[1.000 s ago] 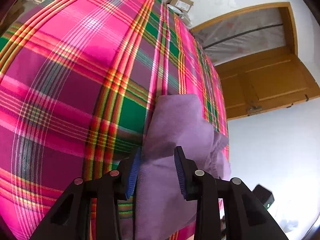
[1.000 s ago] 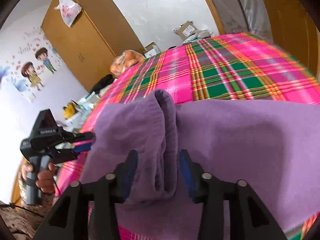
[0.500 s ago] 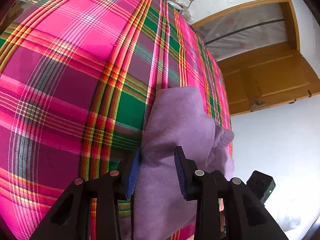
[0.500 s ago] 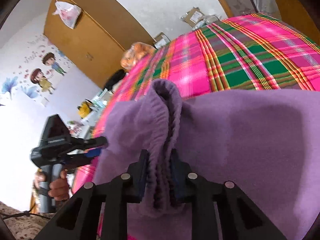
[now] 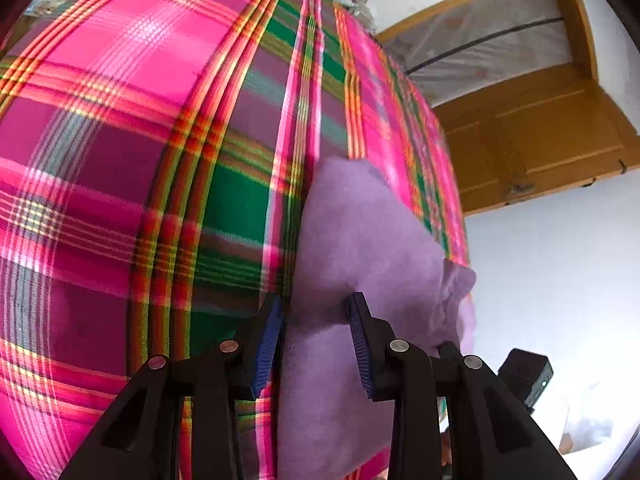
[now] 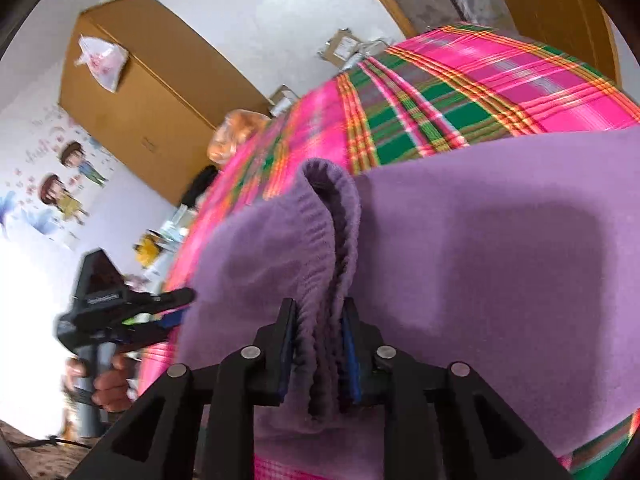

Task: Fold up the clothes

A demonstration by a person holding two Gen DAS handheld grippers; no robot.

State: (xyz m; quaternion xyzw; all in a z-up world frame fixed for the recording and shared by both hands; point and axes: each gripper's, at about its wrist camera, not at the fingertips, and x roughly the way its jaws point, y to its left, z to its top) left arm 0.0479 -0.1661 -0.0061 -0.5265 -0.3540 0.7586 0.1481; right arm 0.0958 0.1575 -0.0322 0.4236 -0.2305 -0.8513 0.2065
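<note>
Pink-and-green plaid bedspread (image 5: 120, 160) covers the bed; a wooden door (image 5: 540, 128) stands beyond it. On the bedspread lies a purple knit garment (image 6: 500, 272). Left of the garment's ribbed fold, the left gripper (image 5: 316, 336) has its fingers spread, straddling a garment edge without clamping it. At the fold, the right gripper (image 6: 318, 356) has its fingers pinching the ribbed band (image 6: 320, 248).
</note>
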